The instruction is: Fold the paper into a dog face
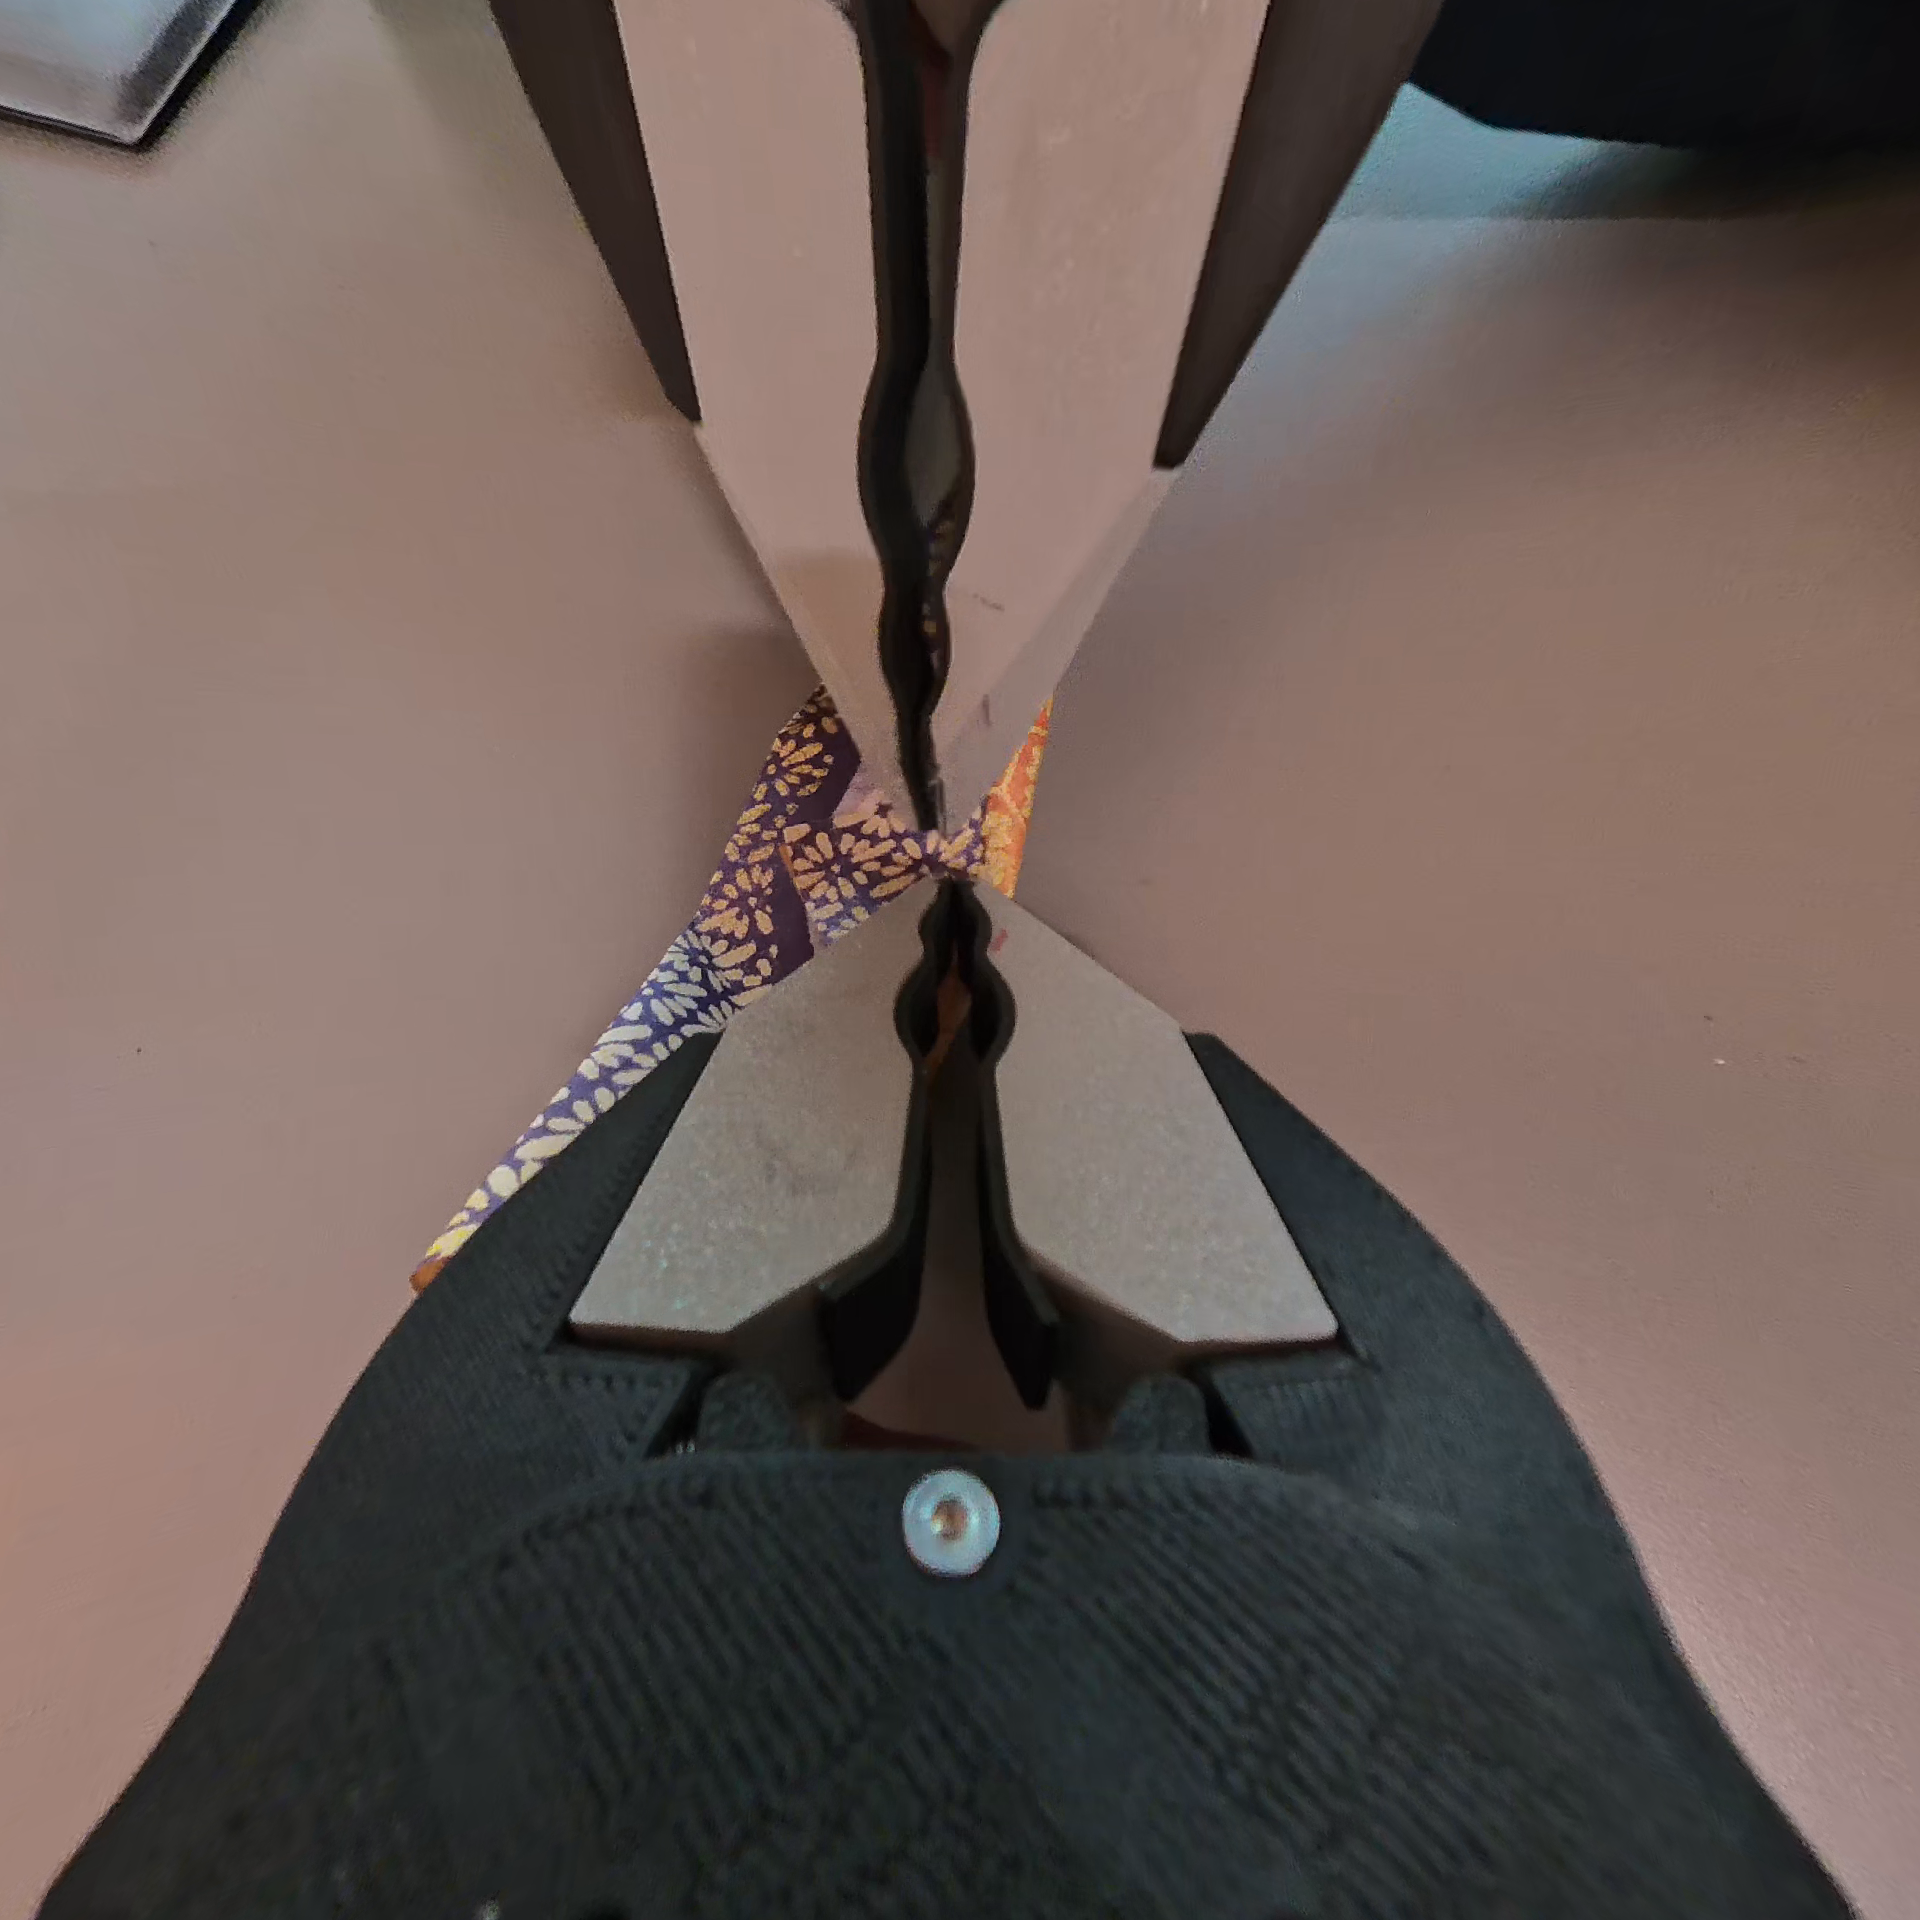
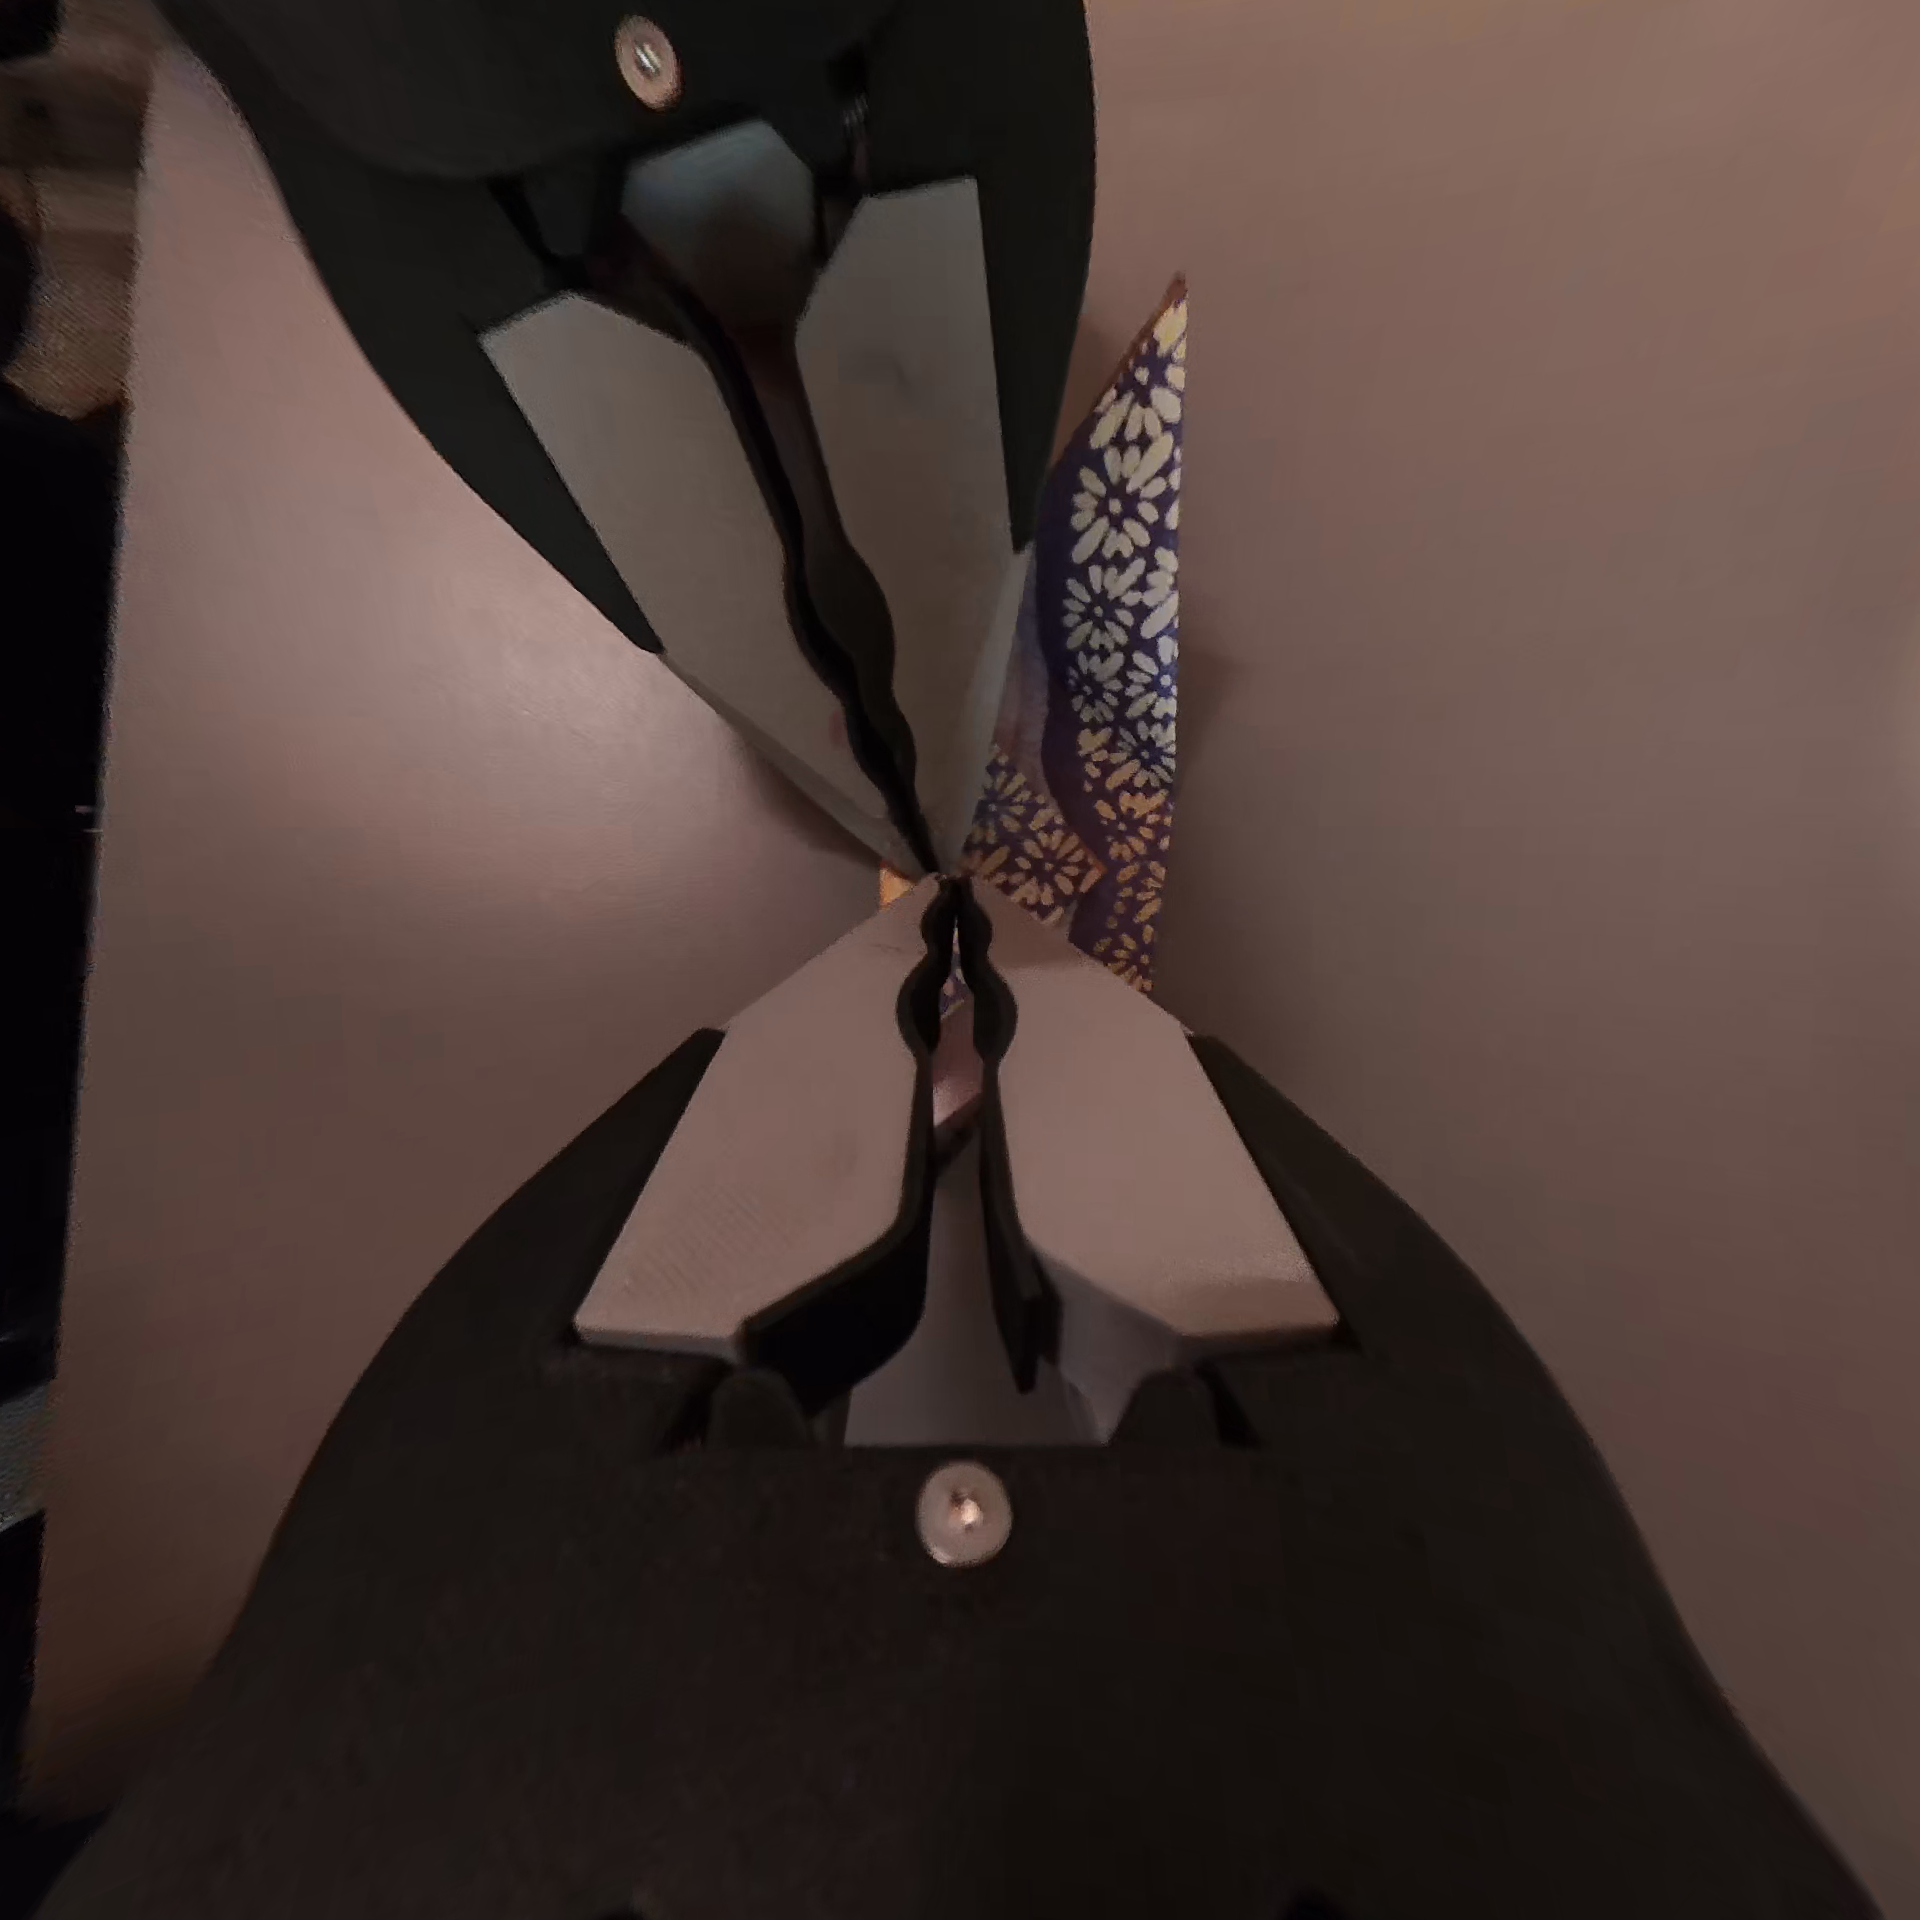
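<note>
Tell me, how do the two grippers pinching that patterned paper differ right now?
In the right wrist view, the right gripper reaches up from the bottom, while the left gripper comes down from the top, tilted. More of the paper fans out beside the left gripper than the right. Both are shut on the paper, tips almost meeting at one spot.

Black ribbed claw [image 1: 943, 894] bodies, grey wedge fingers [image 1: 790, 1143], silver screw [image 1: 950, 1523].

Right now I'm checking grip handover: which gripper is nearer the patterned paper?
Neither clearly: both look shut on it. The left gripper and the right gripper meet tip to tip from opposite sides, pinching the same spot of the paper.
</note>
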Demonstrator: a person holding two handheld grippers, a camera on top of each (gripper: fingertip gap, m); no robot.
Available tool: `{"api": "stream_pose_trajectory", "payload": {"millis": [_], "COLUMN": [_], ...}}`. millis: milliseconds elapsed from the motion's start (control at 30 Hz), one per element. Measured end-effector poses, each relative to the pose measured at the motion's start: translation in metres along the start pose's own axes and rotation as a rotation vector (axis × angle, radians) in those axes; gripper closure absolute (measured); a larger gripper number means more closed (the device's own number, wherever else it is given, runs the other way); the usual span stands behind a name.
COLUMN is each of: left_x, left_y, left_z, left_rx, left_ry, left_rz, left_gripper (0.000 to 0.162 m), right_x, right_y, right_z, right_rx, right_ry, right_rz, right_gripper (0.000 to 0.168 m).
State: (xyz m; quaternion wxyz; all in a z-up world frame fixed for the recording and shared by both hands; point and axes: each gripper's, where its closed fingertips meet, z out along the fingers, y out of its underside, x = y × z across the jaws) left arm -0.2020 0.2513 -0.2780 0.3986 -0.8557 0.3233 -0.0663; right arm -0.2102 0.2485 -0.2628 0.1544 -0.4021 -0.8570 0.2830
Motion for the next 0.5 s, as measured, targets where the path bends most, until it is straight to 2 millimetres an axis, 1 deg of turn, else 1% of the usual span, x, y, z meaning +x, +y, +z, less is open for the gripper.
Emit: {"api": "stream_pose_trajectory", "payload": {"millis": [67,167,333,500], "left_x": [0.000,0.000,0.000,0.000], "left_y": [0.000,0.000,0.000,0.000], "left_z": [0.000,0.000,0.000,0.000], "left_rx": [0.000,0.000,0.000,0.000], "left_ry": [0.001,0.003,0.004,0.007], "left_rz": [-0.001,-0.007,-0.009,-0.015], "left_gripper": [0.162,0.162,0.162,0.162], "right_x": [-0.004,-0.009,-0.002,-0.004], "right_y": [-0.004,-0.003,0.010,0.010], "right_z": [-0.003,-0.001,0.009,0.008], "right_rx": [0.021,0.006,-0.091,-0.087], "right_ry": [-0.013,-0.021,0.034,0.023], "right_rz": [-0.013,-0.046,-0.063,-0.079], "right_gripper": [0.168,0.168,0.168,0.168]}}
